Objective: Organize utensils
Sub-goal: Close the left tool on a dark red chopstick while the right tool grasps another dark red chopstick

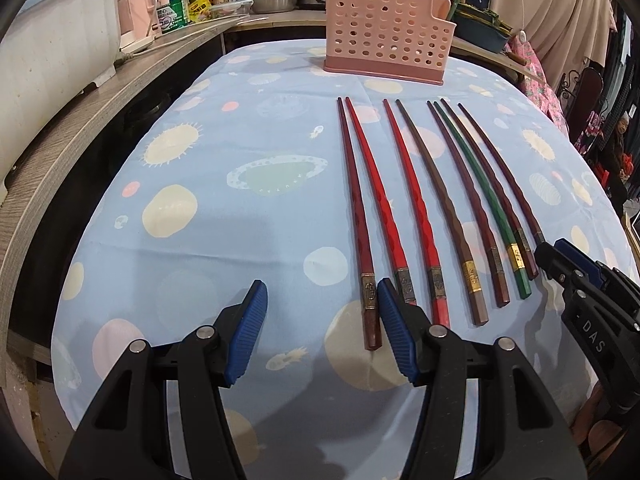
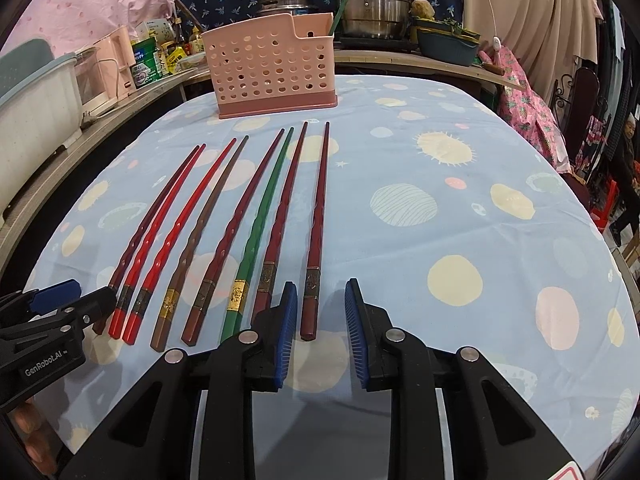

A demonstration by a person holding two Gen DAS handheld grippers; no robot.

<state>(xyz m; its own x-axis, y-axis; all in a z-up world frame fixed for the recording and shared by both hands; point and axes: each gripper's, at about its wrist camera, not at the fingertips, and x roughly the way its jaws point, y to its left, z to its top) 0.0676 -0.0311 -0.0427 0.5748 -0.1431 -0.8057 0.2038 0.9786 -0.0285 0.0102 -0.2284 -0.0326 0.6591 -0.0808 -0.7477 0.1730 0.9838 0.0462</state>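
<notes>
Several chopsticks lie side by side on the blue patterned tablecloth [image 1: 240,140]: dark red [image 1: 356,216], bright red [image 1: 380,208], brown [image 1: 436,204] and green [image 1: 476,192] ones. A pink perforated utensil holder [image 1: 384,32] stands at the far side, also in the right wrist view [image 2: 272,68], with one green chopstick [image 2: 344,4] standing in it. My left gripper [image 1: 320,320] is open, its right finger touching the leftmost dark red chopstick's butt end. My right gripper [image 2: 320,320] is open around the butt end of the rightmost dark red chopstick [image 2: 316,232].
A wooden counter [image 1: 80,92] runs along the left with a white dish rack [image 1: 48,60], bottles and packets [image 1: 176,4]. Steel pots [image 2: 368,0] and a dark basin [image 2: 448,44] stand behind the holder. Clothes hang at the right.
</notes>
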